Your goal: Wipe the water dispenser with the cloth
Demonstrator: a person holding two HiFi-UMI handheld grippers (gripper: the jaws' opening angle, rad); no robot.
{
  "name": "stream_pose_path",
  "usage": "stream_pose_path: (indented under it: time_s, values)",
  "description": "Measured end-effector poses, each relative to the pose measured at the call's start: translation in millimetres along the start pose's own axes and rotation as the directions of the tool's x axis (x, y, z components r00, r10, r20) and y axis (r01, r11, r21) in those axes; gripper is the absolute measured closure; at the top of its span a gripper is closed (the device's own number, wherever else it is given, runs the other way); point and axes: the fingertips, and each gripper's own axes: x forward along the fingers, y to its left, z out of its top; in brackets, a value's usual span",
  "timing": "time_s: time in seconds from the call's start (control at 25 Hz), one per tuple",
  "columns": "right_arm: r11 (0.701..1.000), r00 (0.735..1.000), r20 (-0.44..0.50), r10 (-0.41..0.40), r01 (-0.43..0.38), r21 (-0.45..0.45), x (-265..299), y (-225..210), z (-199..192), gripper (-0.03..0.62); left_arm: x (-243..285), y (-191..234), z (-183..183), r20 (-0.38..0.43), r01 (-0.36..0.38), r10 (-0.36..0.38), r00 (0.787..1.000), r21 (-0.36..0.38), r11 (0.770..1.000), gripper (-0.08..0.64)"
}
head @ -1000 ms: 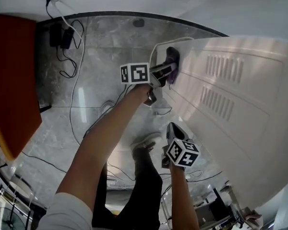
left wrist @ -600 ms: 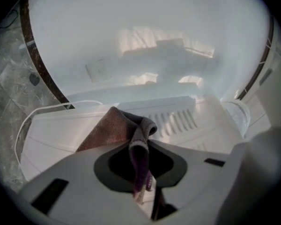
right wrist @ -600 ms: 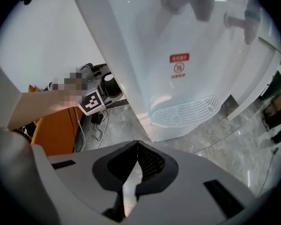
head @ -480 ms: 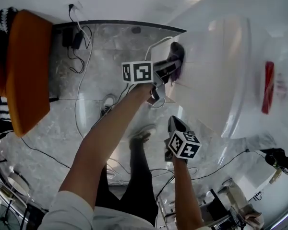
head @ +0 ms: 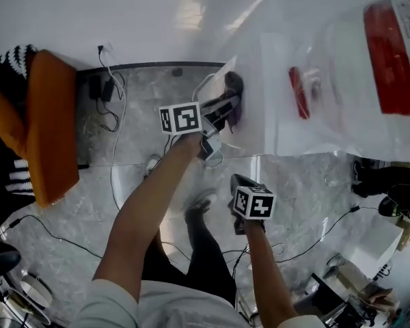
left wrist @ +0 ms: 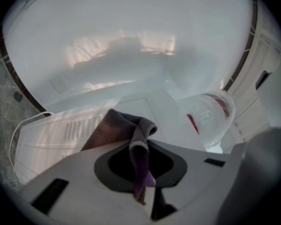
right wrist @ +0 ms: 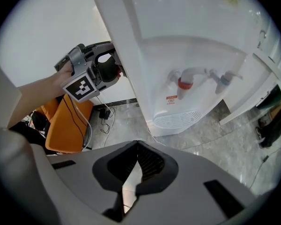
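Matt cloth (left wrist: 124, 125), glossy plastic dispenser (right wrist: 187, 46)

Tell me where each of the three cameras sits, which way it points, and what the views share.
Head view: on the person's head, looking steeply down at the floor and water dispenser; both arms, legs, left gripper and right gripper show.
Left gripper view: on the left gripper, facing the dispenser's vented panel; its jaws clamp the cloth.
Right gripper view: on the right gripper, facing the dispenser's taps; its shut, empty jaws show.
Shared: head and right gripper views both show the left gripper; all three show the dispenser.
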Motion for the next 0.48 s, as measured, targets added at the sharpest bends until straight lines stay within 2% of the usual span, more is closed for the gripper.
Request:
stream_pose_path:
  time_s: [0.08,0.16,0.24,0.28,0.32,0.4,0.48]
  values:
    - [1.0,1.0,0.016,0.001,0.0,-0.017,-23,3,11,0.577,-4,-29,1,-0.035,0.004,-0.002,0.999,0.056,0.998,0.503]
    - [1.0,0.999,0.05,0.003,-0.002,-0.019,-49,4,24,0.577,-11,-60,-1,-0.08,-0.009,0.022,0.997,0.159,0.987,0.503]
    - [1.0,0.995,0.096,0.002,0.0,-0.014,-73,2,41,0.577,-18,-89,1,-0.122,-0.034,0.075,0.99,0.31,0.95,0.503]
    - [1.0,0.992,0.126,-0.002,0.003,-0.008,-84,0,52,0.577,-20,-103,4,-0.138,-0.05,0.115,0.984,0.402,0.914,0.503]
    - [1.0,0.987,0.161,-0.007,0.007,0.001,-96,-3,65,0.577,-19,-115,8,-0.151,-0.068,0.164,0.975,0.5,0.863,0.503]
    - [0.999,0.97,0.24,-0.026,0.019,0.029,-121,-11,91,0.577,-15,-139,19,-0.16,-0.091,0.271,0.949,0.685,0.723,0.503]
    - [0.998,0.947,0.315,-0.055,0.04,0.054,-152,-22,113,0.577,-10,-165,25,-0.147,-0.095,0.353,0.924,0.806,0.585,0.503]
